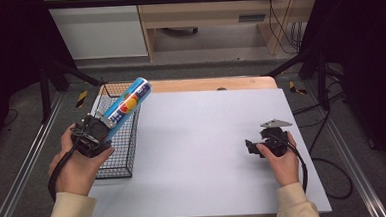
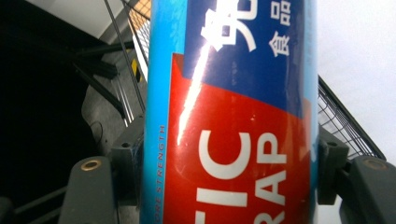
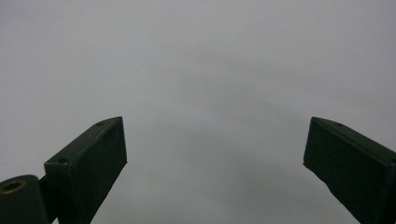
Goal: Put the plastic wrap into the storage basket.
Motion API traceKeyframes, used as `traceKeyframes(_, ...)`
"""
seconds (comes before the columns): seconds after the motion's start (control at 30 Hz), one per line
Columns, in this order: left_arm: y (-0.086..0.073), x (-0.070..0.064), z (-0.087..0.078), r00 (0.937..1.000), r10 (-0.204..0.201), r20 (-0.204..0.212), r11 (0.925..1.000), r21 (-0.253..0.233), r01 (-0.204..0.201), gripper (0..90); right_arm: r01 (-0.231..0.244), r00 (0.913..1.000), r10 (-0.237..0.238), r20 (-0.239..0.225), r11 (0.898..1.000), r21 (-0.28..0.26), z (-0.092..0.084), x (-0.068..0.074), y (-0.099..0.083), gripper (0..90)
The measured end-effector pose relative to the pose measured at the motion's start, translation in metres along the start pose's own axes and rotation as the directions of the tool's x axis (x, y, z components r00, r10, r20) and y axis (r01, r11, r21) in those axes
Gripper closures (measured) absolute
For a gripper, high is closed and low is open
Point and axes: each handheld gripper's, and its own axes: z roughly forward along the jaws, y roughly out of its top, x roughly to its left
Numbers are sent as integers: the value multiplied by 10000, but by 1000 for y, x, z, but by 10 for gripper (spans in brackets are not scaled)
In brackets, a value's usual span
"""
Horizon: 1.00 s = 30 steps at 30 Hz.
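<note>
Item 1. Left hand (image 1: 76, 167), at the near left edge of the table (image 1: 200, 188), carrying the left gripper (image 1: 102, 128). Jaws clamped on the lower part of a blue tube of plastic wrap (image 1: 127, 103); in the left gripper view the two black jaws press against either side of the tube (image 2: 233, 121), whose label shows a red panel with white lettering below a dark blue one.

Item 2. Right hand (image 1: 284, 159), near right part of the table, carrying the right gripper (image 1: 250, 148), grey three-cornered plate on top. Jaws stand wide apart with nothing between them; the right gripper view looks past them onto bare grey table top (image 3: 205, 70).

Item 3. Tube of plastic wrap, held tilted, its free end rising away from the person and to the right, above the wire basket.

Item 4. Black wire basket (image 1: 118, 162), at the left edge of the table, under and beside the left gripper.

Item 5. Table, grey top with a wooden strip along the far edge.
</note>
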Motion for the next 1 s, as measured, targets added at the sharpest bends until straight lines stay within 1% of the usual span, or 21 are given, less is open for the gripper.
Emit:
traceKeyframes(0.07,0,-2,0,9999,-22,-117,9999,105,23,315,16,10000,-16,6,10000,36,-1,0,-1,62)
traceKeyframes(0.17,1,-3,-1,9999,-88,-79,9997,238,89,315,-41,10000,40,-20,10000,-20,-2,-2,-2,62)
traceKeyframes(0.23,2,-4,-2,9998,-169,-146,9992,357,174,315,-92,10000,92,-36,9999,-50,-3,-2,-2,62)
traceKeyframes(0.3,5,-2,-2,9996,-245,-149,9988,431,252,315,-40,10000,40,10,10000,-62,-3,0,-2,62)
traceKeyframes(0.4,10,1,-1,9989,-449,-143,9980,435,455,315,-3,10000,3,-53,10000,-25,-3,1,-2,62)
traceKeyframes(0.53,18,5,5,9977,-672,-132,9965,486,678,316,27,10000,-27,-1,10000,3,-2,-1,-3,62)
traceKeyframes(0.57,20,6,7,9973,-737,-68,9958,533,740,316,-35,10000,35,-18,10000,46,-2,-1,-4,62)
traceKeyframes(0.6,21,7,9,9968,-798,-8,9954,536,797,316,3,10000,-3,9,10000,48,-2,-2,-4,62)
traceKeyframes(0.73,25,10,17,9956,-940,40,9934,660,936,316,19,10000,-19,-35,10000,98,-1,-2,-4,62)
traceKeyframes(0.83,26,11,21,9943,-1053,152,9913,805,1038,316,41,10000,-40,-53,9999,107,-1,0,-4,62)
traceKeyframes(0.9,25,13,24,9930,-1177,131,9893,880,1161,316,56,10000,-55,-59,9999,120,-1,0,-4,62)
traceKeyframes(0.93,24,14,25,9915,-1292,122,9876,916,1276,316,43,10000,-42,-83,9999,127,-1,0,-4,62)
traceKeyframes(0.97,22,16,25,9891,-1462,199,9843,1032,1434,316,11,9999,-9,-108,9999,109,-1,0,-4,62)
traceKeyframes(1.0,21,17,26,9881,-1524,218,9830,1067,1492,316,9,10000,-8,-85,9999,116,-2,-1,-4,62)
